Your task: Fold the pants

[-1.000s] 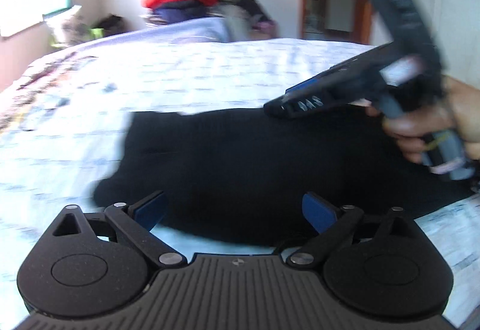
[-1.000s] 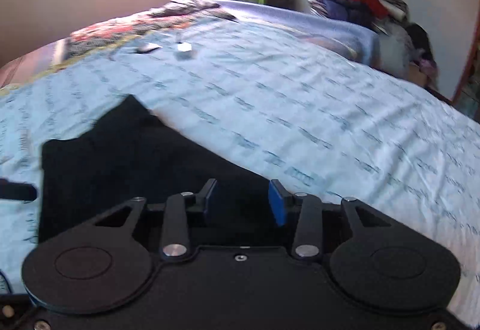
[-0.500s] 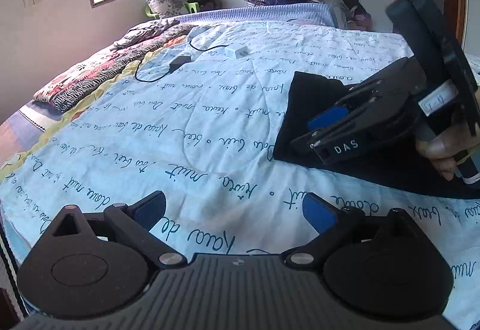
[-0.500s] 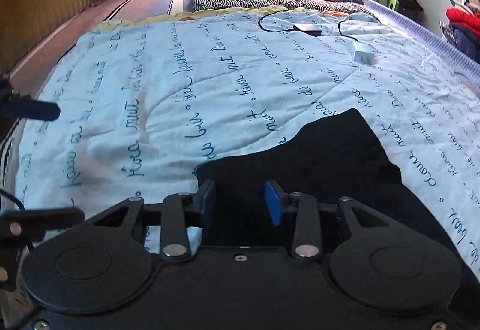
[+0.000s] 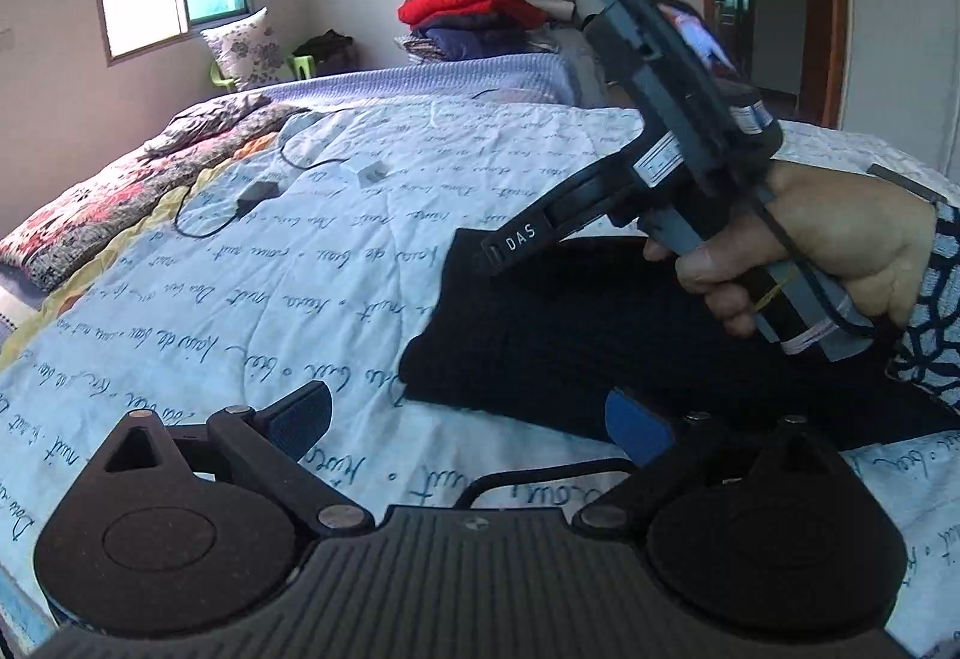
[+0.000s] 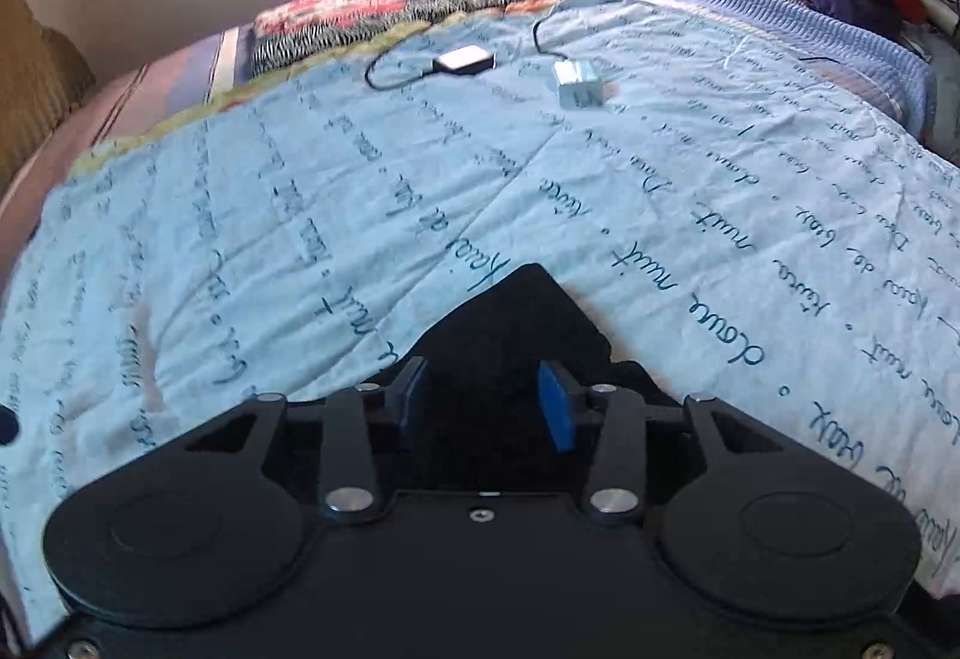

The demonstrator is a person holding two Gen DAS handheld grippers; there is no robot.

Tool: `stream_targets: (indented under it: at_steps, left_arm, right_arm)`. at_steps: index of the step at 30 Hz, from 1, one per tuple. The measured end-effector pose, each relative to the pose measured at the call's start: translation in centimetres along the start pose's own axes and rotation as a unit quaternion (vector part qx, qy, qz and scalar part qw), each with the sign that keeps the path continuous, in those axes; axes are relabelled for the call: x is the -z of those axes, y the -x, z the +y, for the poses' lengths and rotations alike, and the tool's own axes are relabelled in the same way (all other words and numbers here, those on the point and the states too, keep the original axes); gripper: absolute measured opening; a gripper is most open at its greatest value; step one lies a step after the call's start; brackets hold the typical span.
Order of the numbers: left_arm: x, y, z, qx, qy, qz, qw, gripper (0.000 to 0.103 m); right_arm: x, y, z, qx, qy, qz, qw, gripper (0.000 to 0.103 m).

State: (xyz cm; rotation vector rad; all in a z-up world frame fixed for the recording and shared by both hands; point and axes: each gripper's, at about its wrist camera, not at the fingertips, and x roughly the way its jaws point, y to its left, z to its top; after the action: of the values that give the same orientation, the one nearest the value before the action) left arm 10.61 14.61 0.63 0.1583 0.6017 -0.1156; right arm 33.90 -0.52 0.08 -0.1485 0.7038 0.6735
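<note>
Item: black pants [image 5: 600, 323], folded into a compact dark slab, lying on the pale blue script-printed quilt [image 5: 270, 311] of the bed, toward its near edge. Left tool [image 5: 474, 419]: blue pads spread wide, holding nothing, hovering just short of the slab's near-left corner. Right tool [image 6: 483, 404]: pads parted with black cloth lying between and below them; contact cannot be told, so judged not pinching. In the left view the right hand [image 5: 828, 251] carries that tool over the garment's far side. Orientation: in the left view the long axis appears to run left to right, with the free end toward the left and the rest hidden under the hand; in the right view a pointed corner aims away across the bed toward the white charger block [image 6: 576, 83] and the black adapter with its cord [image 6: 462, 59], both well apart from the cloth. Risks, judged: closing on the top layer alone would peel the fold open; dragging rather than lifting would rumple the quilt and skew the edges; black on black hides layer edges, so a misjudged grab is likely.
</note>
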Motion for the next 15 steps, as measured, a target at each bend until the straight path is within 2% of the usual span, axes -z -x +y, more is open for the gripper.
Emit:
stream_targets:
  at_steps: [2,5,7,10,13,15]
  left_arm:
    - [-0.5,-0.2,-1.3,0.015,-0.014,-0.009,0.9997,0.099]
    - [-1.5,-1.2,-3.8,0.057,-0.024,-0.017,0.9979,0.099]
    - [-2.3,-2.4,-5.9,0.099,-0.031,-0.015,0.9945,0.099]
    - [-3.0,-5.3,-9.4,0.148,-0.048,0.004,0.9878,0.099]
    - [-3.3,-7.6,-12.7,0.175,-0.061,0.029,0.9822,0.099]
    - [-3.4,-8.5,-14.9,0.180,-0.073,0.038,0.9802,0.099]
  right_arm:
    - [1.7,4.6,-0.5,0.022,0.008,-0.035,0.999,0.040]
    - [5.6,11.5,-2.6,0.071,0.003,-0.052,0.996,0.044]
    - [9.0,15.8,-4.0,0.114,-0.001,-0.041,0.993,0.052]
    - [14.4,21.8,-6.2,0.180,-0.024,-0.004,0.983,0.053]
    - [18.9,28.8,-8.1,0.258,-0.070,0.019,0.963,0.053]
    - [21.0,34.5,-8.6,0.321,-0.107,0.015,0.941,0.053]
